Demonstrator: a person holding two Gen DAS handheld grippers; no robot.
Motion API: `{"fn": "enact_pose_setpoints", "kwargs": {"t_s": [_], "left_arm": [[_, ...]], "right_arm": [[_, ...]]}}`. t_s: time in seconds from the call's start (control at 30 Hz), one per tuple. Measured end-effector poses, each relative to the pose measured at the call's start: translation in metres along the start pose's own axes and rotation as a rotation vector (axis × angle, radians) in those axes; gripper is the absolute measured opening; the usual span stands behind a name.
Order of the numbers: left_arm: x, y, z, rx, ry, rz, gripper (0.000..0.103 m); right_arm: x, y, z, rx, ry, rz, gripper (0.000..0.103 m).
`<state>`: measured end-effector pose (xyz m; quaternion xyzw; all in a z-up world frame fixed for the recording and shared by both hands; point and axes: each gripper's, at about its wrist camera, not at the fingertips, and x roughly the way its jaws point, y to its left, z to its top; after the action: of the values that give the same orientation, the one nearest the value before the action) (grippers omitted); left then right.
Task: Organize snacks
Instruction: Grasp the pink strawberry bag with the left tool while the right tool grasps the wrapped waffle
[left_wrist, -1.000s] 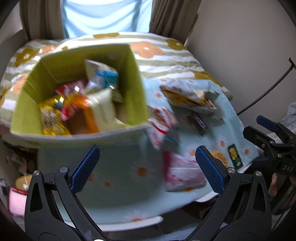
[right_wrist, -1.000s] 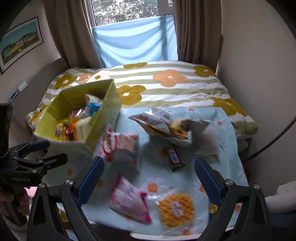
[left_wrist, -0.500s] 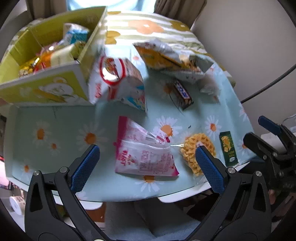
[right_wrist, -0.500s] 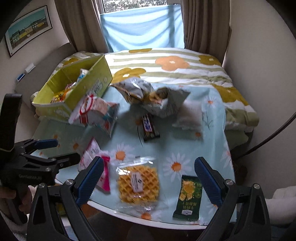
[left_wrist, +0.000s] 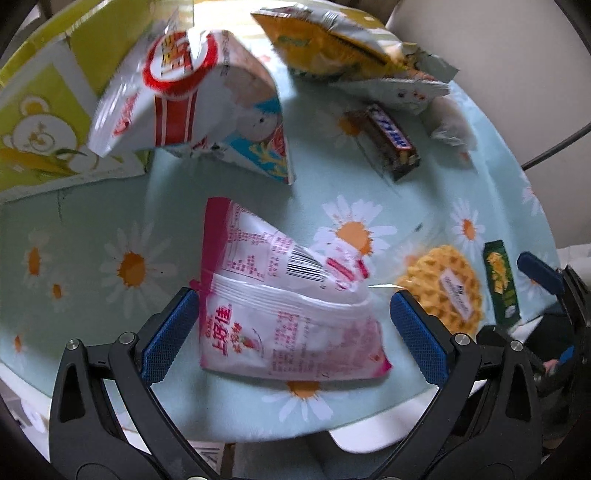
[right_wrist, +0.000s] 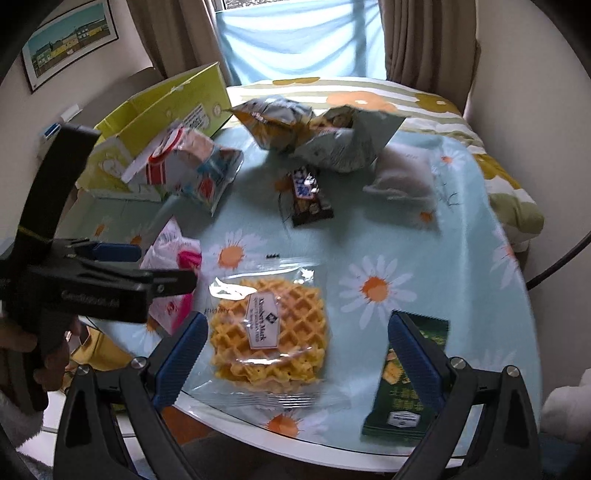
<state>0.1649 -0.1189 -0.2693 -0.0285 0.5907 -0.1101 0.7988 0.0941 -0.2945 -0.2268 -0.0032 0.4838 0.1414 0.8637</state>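
A pink snack bag lies on the daisy tablecloth between the fingers of my open left gripper, which straddles it. A wrapped waffle lies between the fingers of my open right gripper. A green packet sits beside the right finger. Behind them are a red-and-white bag, a chocolate bar and crumpled chip bags. The yellow-green box stands at the back left.
The round table's front edge is close below both grippers. A flowered bed lies behind the table, with curtains and a window beyond. A hand holds the left gripper at the left of the right wrist view.
Both grippers have come down and forward toward the table. The left one swung from the box to around the pink bag; the right one closed in on the waffle.
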Motion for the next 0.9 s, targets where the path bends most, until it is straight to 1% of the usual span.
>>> {"fn": "enact_pose_setpoints", "kwargs": {"t_s": [0.17,0.37,0.47,0.53,0.57,0.6,0.63,0.7,0.73,0.83,0.9], "left_arm": [[0.012,0.006,-0.003,-0.017,0.009,-0.005,0.102],[0.016,-0.001,-0.005,0.025,-0.002,0.025,0.101],[0.017,-0.007,-0.005,0.063,-0.002,0.058,0.096],[0.018,-0.012,-0.005,0.092,-0.003,0.097,0.086],[0.019,-0.014,-0.005,0.100,-0.003,0.107,0.083],[0.018,-0.015,-0.004,0.105,-0.004,0.113,0.078],[0.017,-0.015,-0.004,0.099,-0.008,0.109,0.074],[0.014,-0.013,-0.004,0.086,-0.013,0.103,0.070],[0.013,-0.012,-0.003,0.082,-0.014,0.101,0.066],[0.008,-0.003,-0.002,0.066,-0.016,0.079,0.062],[0.005,-0.002,-0.001,0.054,-0.015,0.071,0.061]], "right_arm": [[0.016,0.008,-0.008,-0.009,0.025,0.019,0.098],[0.021,0.012,-0.008,-0.023,0.024,0.028,0.098],[0.021,0.012,-0.006,-0.030,0.026,0.025,0.098],[0.021,0.011,-0.006,-0.025,0.029,0.029,0.098],[0.022,0.011,-0.006,-0.020,0.031,0.031,0.098],[0.022,0.011,-0.006,-0.014,0.034,0.036,0.098],[0.023,0.011,-0.006,-0.009,0.036,0.042,0.098],[0.025,0.011,-0.006,-0.002,0.042,0.052,0.098],[0.026,0.011,-0.006,-0.001,0.044,0.052,0.098],[0.028,0.011,-0.006,0.001,0.047,0.057,0.098],[0.029,0.012,-0.006,0.003,0.048,0.059,0.098]]}}
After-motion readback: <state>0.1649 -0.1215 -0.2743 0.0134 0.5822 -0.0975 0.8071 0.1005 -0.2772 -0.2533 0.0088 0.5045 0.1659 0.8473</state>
